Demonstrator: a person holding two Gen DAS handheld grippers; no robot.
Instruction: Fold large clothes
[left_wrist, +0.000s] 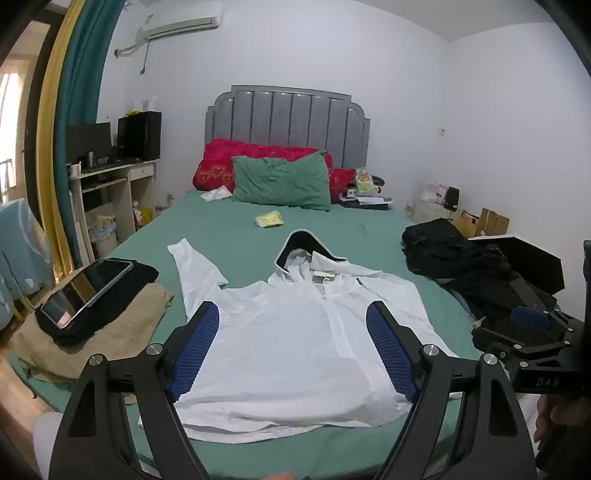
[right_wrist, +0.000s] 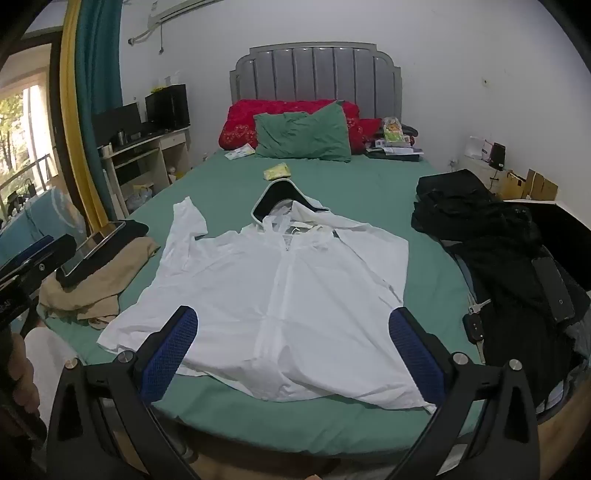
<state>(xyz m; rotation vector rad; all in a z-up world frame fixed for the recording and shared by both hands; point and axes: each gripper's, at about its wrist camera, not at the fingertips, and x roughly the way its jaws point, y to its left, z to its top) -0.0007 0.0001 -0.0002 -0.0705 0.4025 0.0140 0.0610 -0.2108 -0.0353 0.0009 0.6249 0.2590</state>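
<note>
A white hooded zip jacket (left_wrist: 295, 343) (right_wrist: 280, 291) lies spread flat, front up, on the green bed sheet (left_wrist: 229, 236) (right_wrist: 354, 192), hood with a dark lining toward the pillows. Its left sleeve stretches up and away; the right sleeve is hidden. My left gripper (left_wrist: 293, 317) hovers above the jacket's lower half, jaws wide open, nothing between the blue pads (left_wrist: 195, 350). My right gripper (right_wrist: 295, 321) hangs over the hem near the foot of the bed, also open and empty. Each gripper shows at the edge of the other's view: right gripper (left_wrist: 532, 332), left gripper (right_wrist: 33, 262).
A tablet (left_wrist: 86, 291) (right_wrist: 92, 249) rests on black and tan clothes (left_wrist: 99, 332) at the bed's left edge. Black garments (left_wrist: 461, 258) (right_wrist: 487, 229), a phone (right_wrist: 554, 288) and car keys (right_wrist: 474, 321) lie at the right. Pillows (left_wrist: 284, 181), a yellow packet (left_wrist: 269, 219) and small clutter sit near the headboard.
</note>
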